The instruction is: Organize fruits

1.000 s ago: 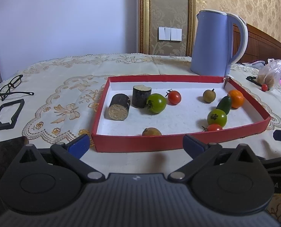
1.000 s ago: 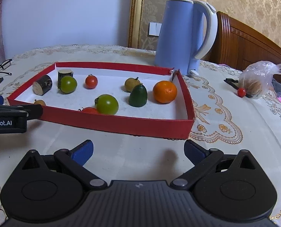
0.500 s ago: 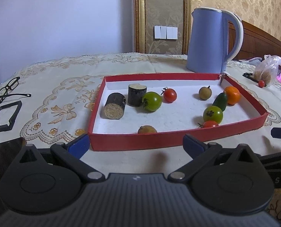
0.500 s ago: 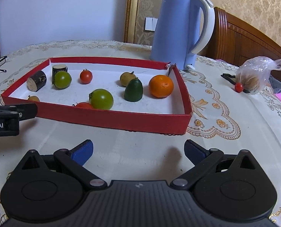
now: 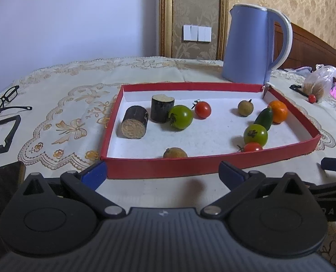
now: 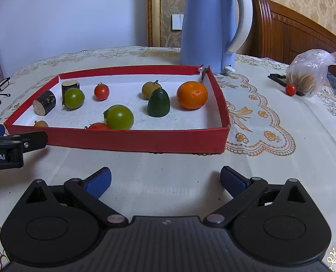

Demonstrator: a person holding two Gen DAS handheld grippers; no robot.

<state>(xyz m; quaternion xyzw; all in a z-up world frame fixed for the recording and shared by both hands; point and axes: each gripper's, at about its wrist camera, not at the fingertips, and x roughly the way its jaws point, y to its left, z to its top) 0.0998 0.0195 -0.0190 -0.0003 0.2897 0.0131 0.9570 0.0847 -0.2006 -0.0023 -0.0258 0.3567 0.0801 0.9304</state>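
Far left on the lace-patterned cloth of the table lie a pair of glasses and a black frame-shaped piece, well apart from the red tray. The left tool hangs low just before the tray's near wall, its blue fingers spread wide with nothing between them. Inside the tray, from the left: two dark cut stubs, a green tomato touching the upright stub, a red tomato, a brownish fruit tucked against the near wall, then open white floor in the middle. Farther right sit another brown fruit, a dark green piece, a second green tomato with a red one beside it, and an orange near the right wall. The right tool, fingers likewise wide apart and empty, stands back from the tray's near wall over bare cloth. A blue kettle stands behind the far right corner; farther right are a plastic bag and a stray small red fruit, before a wooden headboard.
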